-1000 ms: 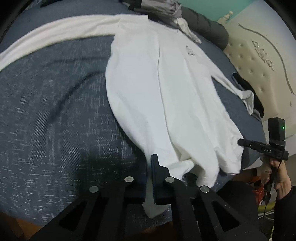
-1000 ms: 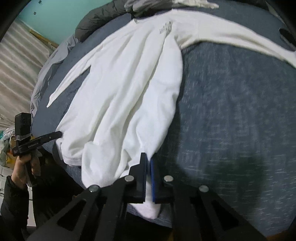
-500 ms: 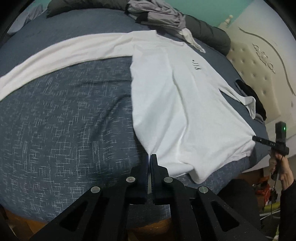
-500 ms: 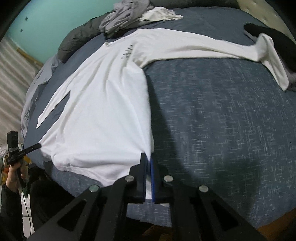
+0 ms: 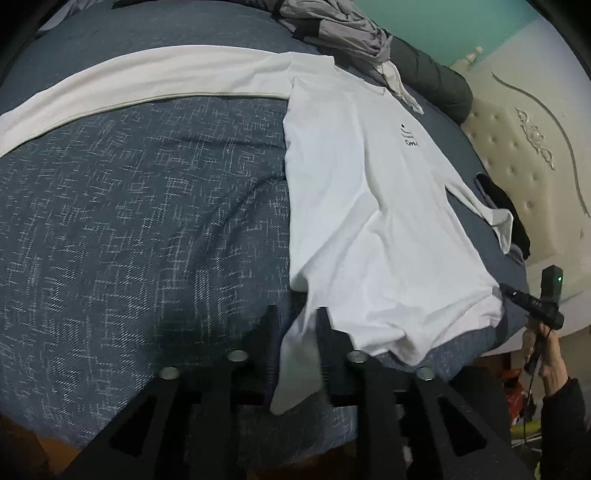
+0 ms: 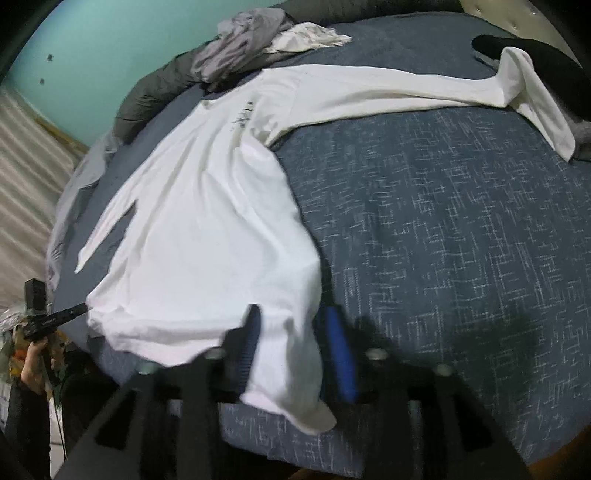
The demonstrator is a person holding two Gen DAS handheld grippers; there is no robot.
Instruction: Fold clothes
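A white long-sleeved shirt [image 5: 369, 206] lies spread flat, front up, on the blue-grey bedspread [image 5: 129, 221]. One sleeve [image 5: 129, 85] stretches far left, and the other sleeve [image 6: 406, 88] reaches right. My left gripper [image 5: 297, 326] sits at one hem corner. Its jaws are opening, and the loose corner lies slack between the fingers. My right gripper [image 6: 291, 332] sits at the other hem corner of the shirt [image 6: 207, 229]. Its jaws are opening too, with cloth draped between the blue pads [image 6: 340, 358]. Each view shows the other gripper [image 5: 535, 302] [image 6: 51, 319] in a hand.
Crumpled grey clothes [image 5: 332, 22] and a dark rolled quilt [image 5: 432, 74] lie at the far side of the bed. A black garment [image 5: 506, 206] rests near the cream tufted headboard [image 5: 535, 147]. The bed's near edge runs just under both grippers.
Both grippers drew the hem toward the near edge and apart, flattening the bunched shirt. Then both jaws went from shut to parted, and the hem corners now lie loose.
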